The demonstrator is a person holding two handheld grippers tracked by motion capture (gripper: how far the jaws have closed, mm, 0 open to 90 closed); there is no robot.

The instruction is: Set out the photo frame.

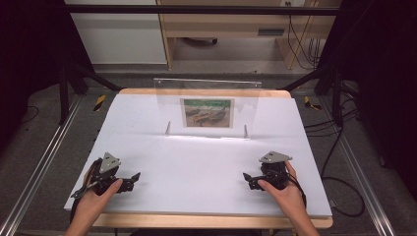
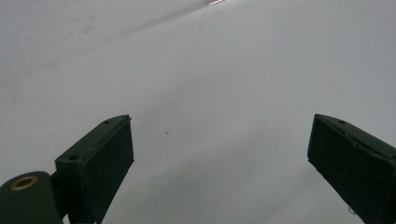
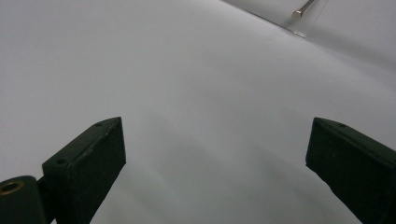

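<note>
Your left gripper (image 1: 132, 178) sits low left of the high view, jaws wide, nothing between them. Your right gripper (image 1: 249, 178) sits low right, jaws equally wide. Both rest on the white table (image 1: 196, 167). Upper centre: picture (image 1: 207, 112) in a clear stand (image 1: 207, 105), seemingly upright, well apart from both.

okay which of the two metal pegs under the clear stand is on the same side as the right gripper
The peg at the stand's right end, right of the picture; it lies on the right gripper's side, while the other peg stands toward the left gripper.
</note>
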